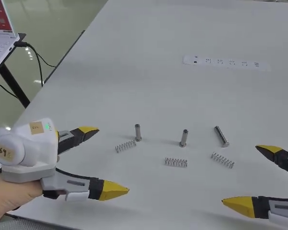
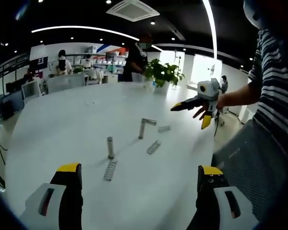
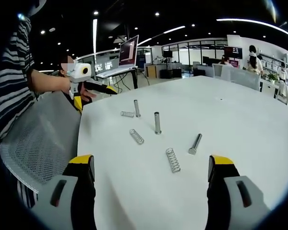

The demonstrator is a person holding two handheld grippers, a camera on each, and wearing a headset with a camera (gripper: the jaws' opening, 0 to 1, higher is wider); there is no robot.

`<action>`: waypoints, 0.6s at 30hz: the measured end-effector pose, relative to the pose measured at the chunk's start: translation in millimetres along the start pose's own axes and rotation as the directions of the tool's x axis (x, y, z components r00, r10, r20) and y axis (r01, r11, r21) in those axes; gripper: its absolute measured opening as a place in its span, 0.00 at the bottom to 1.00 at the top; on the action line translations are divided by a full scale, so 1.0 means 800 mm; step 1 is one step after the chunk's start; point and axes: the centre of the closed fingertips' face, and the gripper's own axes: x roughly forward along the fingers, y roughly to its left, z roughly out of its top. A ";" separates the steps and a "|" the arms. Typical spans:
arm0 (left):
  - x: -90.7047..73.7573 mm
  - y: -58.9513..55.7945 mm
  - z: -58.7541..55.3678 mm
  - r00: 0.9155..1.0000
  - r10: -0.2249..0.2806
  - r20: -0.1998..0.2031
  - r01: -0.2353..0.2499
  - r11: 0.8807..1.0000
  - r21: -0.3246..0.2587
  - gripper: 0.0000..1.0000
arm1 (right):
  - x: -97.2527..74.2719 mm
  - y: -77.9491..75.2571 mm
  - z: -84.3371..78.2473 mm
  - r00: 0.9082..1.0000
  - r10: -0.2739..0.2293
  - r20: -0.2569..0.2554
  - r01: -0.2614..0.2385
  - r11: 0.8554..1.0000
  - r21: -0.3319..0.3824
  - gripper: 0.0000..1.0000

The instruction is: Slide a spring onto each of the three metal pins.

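Hovering over the white table [image 1: 182,96], the left gripper [image 1: 103,160] and right gripper [image 1: 247,175] both gape, empty. Between them two pins [image 1: 138,132] stand upright; a third pin [image 1: 221,136] lies flat. Three springs [image 1: 175,162] lie loose just beside them.

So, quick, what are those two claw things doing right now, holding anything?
Left gripper: open, holding nothing.
Right gripper: open, holding nothing.

Silver pins [image 1: 184,138] and springs [image 1: 175,162] lie on a white surface [image 1: 182,91]; the left gripper [image 1: 112,160] and right gripper [image 1: 240,174] have black, yellow-tipped jaws.
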 end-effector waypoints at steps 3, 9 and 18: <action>0.001 0.000 0.002 1.000 -0.001 0.003 0.001 1.000 0.003 0.98 | 0.000 0.000 0.000 1.000 -0.001 -0.001 0.001 1.000 0.000 0.99; 0.001 0.001 0.001 1.000 0.000 0.002 0.000 1.000 -0.001 0.98 | -0.002 0.000 -0.002 1.000 -0.001 -0.006 0.001 1.000 0.002 0.99; 0.000 0.002 -0.002 1.000 0.005 0.000 -0.005 1.000 -0.006 0.98 | -0.002 0.001 -0.006 1.000 0.005 -0.016 -0.005 1.000 0.005 0.98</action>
